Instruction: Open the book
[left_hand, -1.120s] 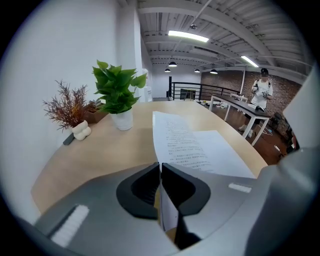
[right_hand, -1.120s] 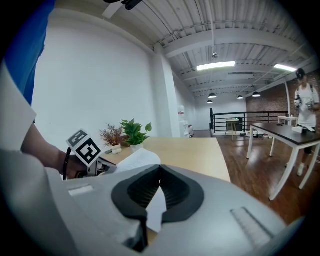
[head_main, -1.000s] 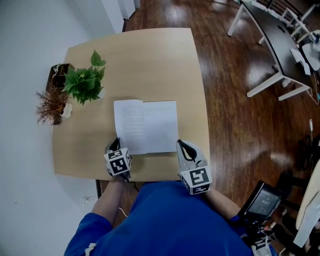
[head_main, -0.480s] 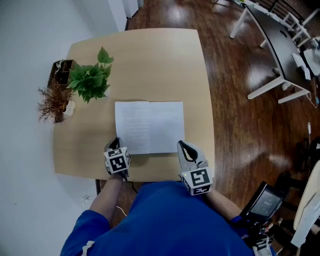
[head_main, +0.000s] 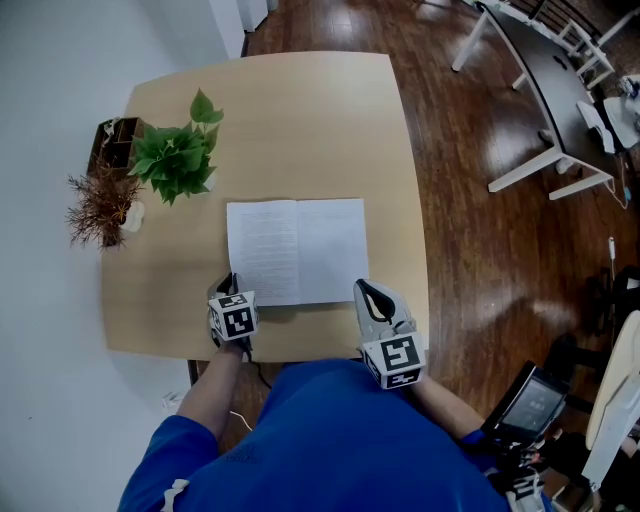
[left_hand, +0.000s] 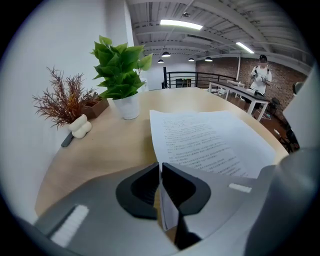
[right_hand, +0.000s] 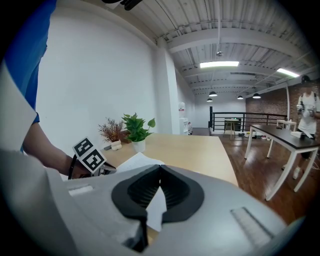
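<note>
Book (head_main: 297, 250) lay already open and flat on the table (head_main: 300, 120), close to its near edge, with the printed pages up. The left gripper (left_hand: 160, 167) stood at the near left corner. Its jaws were almost together, and the thin edge of the left page sat in the slit, apparently pinched. The right gripper (right_hand: 159, 169) waited at the near right corner with closed jaws and no sure hold on anything. If the left gripper drew back before letting go, the page could crease or tear, or the book could be dragged toward the table's edge. The plant (head_main: 178, 160) stood well apart, out of danger.
</note>
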